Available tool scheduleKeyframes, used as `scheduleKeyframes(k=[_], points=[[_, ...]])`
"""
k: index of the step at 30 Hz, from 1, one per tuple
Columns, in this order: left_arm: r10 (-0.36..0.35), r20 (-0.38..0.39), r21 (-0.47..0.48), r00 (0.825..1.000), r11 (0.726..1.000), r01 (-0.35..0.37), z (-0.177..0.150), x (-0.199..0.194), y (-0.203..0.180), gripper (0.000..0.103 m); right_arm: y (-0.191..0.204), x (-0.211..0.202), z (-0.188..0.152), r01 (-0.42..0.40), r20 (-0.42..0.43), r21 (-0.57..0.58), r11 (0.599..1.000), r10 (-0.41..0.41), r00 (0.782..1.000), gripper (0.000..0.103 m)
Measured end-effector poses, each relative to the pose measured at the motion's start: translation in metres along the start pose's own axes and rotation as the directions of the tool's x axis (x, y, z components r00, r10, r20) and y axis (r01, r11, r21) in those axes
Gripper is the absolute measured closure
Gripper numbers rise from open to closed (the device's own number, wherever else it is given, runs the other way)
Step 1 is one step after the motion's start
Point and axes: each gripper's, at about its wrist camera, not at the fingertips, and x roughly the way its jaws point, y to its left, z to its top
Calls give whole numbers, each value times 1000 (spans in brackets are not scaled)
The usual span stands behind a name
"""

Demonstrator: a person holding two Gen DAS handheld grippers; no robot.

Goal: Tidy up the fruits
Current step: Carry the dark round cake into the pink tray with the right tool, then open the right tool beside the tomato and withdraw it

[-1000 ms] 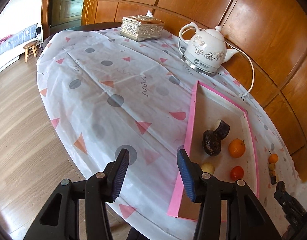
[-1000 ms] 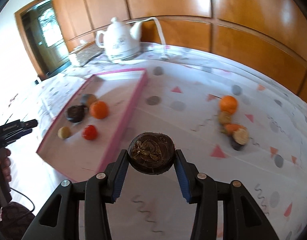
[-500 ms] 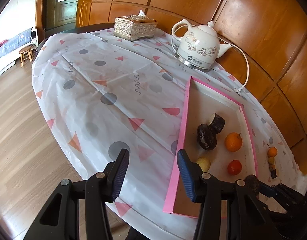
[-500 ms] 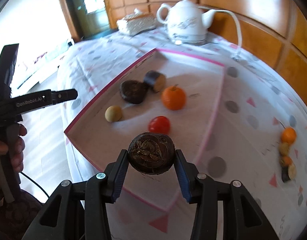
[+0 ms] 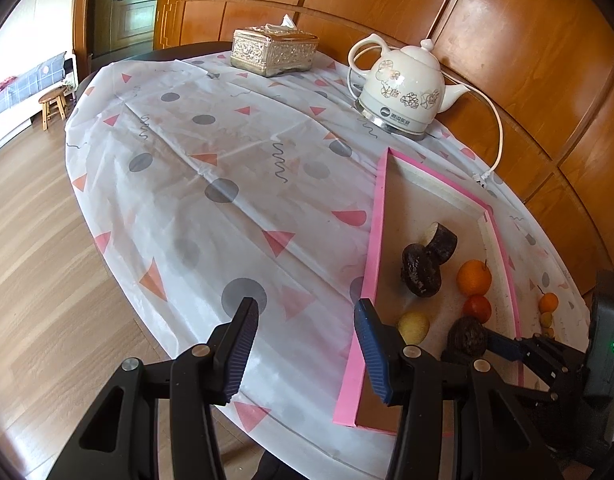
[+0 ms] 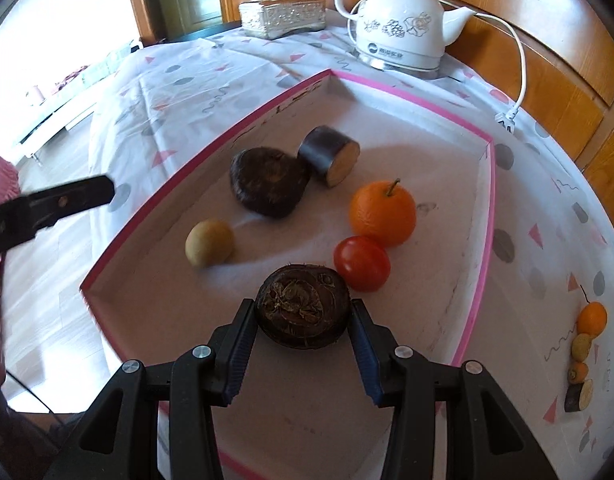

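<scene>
The right tool (image 6: 303, 320) pinches a dark, rough-skinned round fruit (image 6: 303, 306) between its blue pads, low over the near part of a pink-rimmed tray (image 6: 483, 264) on the worktop (image 5: 211, 216). Just ahead of the held fruit sits a red tomato (image 6: 362, 263), touching an orange (image 6: 382, 213); further in lie a pale yellow fruit (image 6: 209, 242), a second dark fruit (image 6: 269, 187) and a cut dark-skinned piece (image 6: 329, 156). The tray's far corner and right side stay bare (room enough beside the orange). The left tool (image 5: 305, 350) stands spread and empty above the patterned cloth, its right pad near the tray's left rim. Beyond the tray's right rim, a short row of small fruits (image 6: 585, 344) waits close to the worktop's edge. A white kettle (image 6: 401, 16) and tissue box (image 6: 283, 14) occupy the far side.
</scene>
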Motion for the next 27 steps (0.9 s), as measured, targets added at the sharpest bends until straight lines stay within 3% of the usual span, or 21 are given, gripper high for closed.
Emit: scheduleKeyframes(k=[5,12,27], points=[[-1,0,0,1000,1000,1,0,0,1,52,-2,3,4,25,12,26,999,-25,1000,55],[-2,9,5,1000,1000,2,0,-3,0,51,-6,-11,4,26,78,64,998,-31,996,39],[-9,21,33,1000,999,8,-2,-13,-11,51,-25,-56,-18,45,195,185,982,-82,977,38]])
